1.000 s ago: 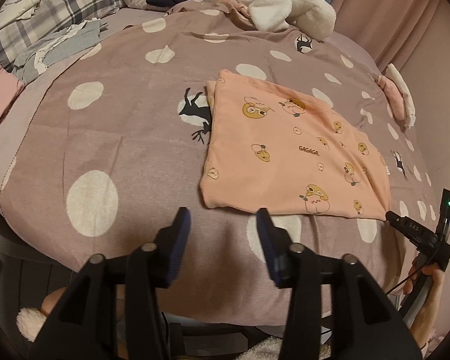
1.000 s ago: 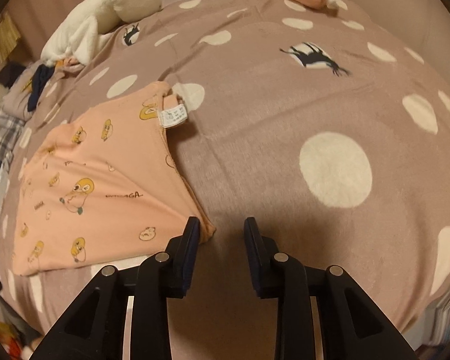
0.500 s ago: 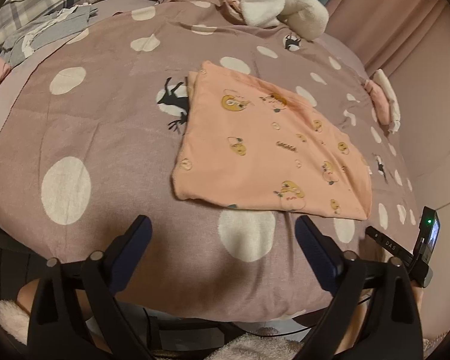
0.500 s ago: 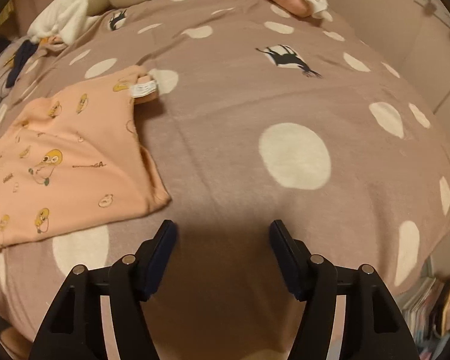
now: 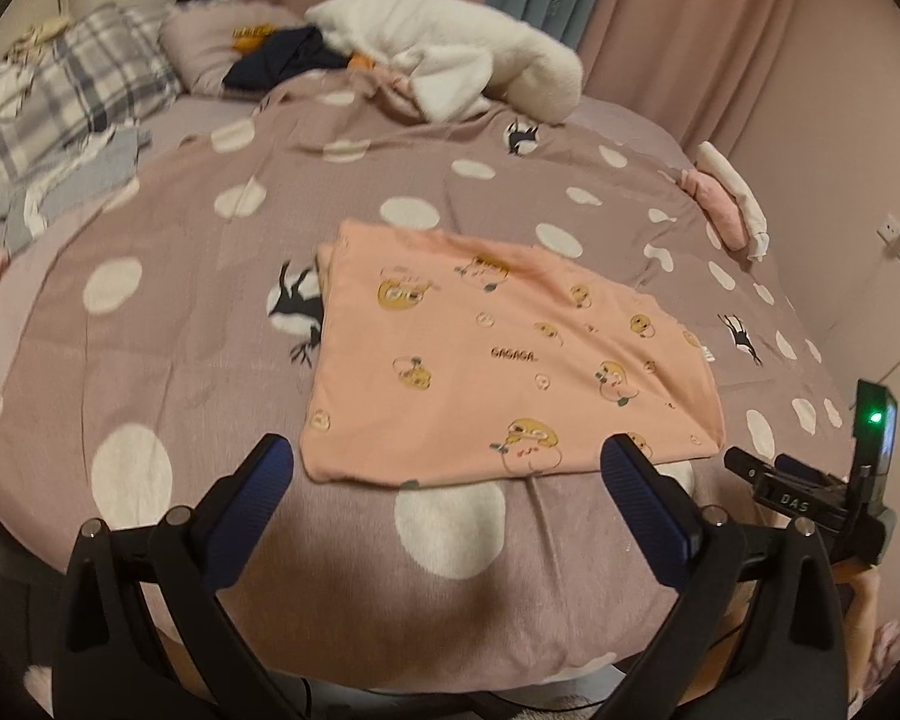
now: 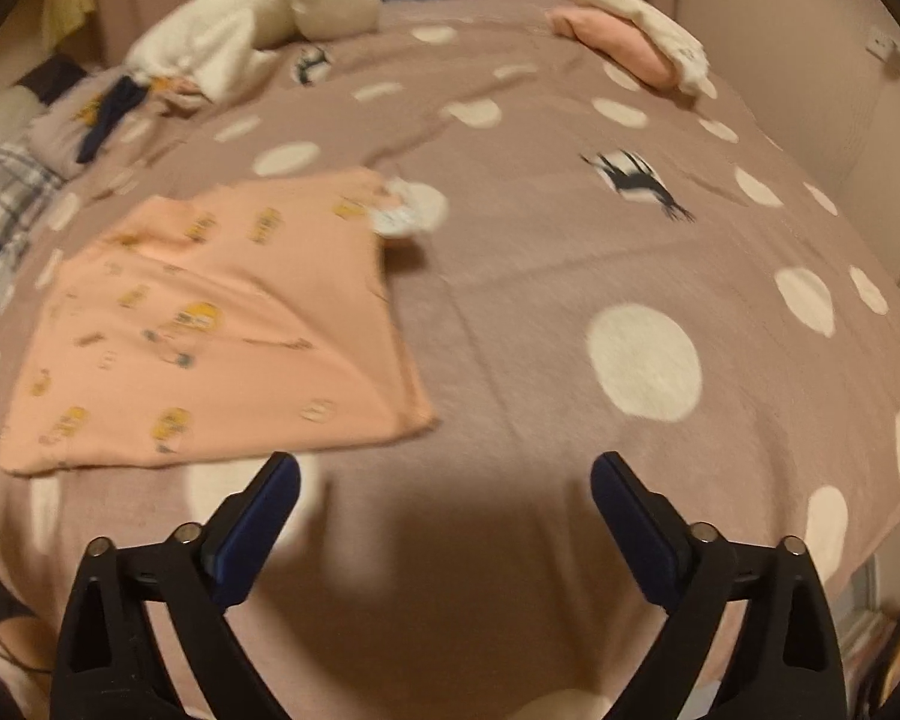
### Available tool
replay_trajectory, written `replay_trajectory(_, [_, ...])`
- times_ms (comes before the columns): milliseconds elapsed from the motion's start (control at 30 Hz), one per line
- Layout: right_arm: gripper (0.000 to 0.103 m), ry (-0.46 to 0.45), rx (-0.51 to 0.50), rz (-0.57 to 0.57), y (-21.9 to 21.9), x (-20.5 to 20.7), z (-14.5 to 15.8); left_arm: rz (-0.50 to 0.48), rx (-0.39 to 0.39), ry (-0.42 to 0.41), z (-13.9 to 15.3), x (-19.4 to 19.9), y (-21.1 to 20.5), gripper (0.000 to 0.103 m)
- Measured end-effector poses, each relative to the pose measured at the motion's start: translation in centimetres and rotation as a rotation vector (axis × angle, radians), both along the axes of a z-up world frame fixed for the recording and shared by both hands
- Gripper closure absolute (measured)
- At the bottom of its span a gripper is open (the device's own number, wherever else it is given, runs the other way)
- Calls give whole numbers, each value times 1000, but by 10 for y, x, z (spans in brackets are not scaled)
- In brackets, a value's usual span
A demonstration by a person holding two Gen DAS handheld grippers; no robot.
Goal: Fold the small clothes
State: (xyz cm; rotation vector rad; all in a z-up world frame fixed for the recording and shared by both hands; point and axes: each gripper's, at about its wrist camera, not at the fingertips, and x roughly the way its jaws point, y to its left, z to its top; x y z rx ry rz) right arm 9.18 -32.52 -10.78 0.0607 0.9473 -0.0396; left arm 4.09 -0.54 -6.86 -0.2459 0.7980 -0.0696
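Folded peach garment [image 5: 498, 354] lies flat on dotted bedspread [image 5: 168, 324]

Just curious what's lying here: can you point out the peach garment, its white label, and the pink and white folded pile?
peach garment [image 5: 498, 354], left wrist view, middle
white label [image 6: 393, 217], right wrist view, centre
folded pile [image 5: 727, 204], left wrist view, pink part

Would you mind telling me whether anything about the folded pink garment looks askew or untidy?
One small thing: the white label sticks out at the far right corner of the pink garment and lies on the bedspread. Otherwise it lies flat, with fairly even edges.
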Motion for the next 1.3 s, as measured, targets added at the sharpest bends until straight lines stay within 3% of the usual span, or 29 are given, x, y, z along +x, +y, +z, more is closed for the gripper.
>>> replay_trajectory(100, [1,-58,43,51,9,-3,10,-13,12,-15,2,0,-3,0])
replay_trajectory(300, [1,-78,146,97,16,-1,11,-13,27,-21,2,-2,-7,0])
replay_trajectory(433, [1,-38,307,105,13,2,-2,-9,16,-9,-2,-1,-7,0])
replay_trajectory(600, [1,62,624,76,2,16,-39,-10,3,-6,-5,-2,-7,0])
replay_trajectory(733, [1,4,720,46,-2,15,-44,-8,-12,-38,-3,-5,-5,0])
replay_trajectory(900, [1,2,866,-22,-11,26,-50,-6,-16,-42,-3,-4,-3,0])
replay_trajectory(1167, [1,-12,868,-34,-6,44,-47,26,-70,0,-16,2,12,0])
replay_trajectory(1300, [0,8,902,-62,-11,59,-48,43,-49,-3,-18,3,18,0])
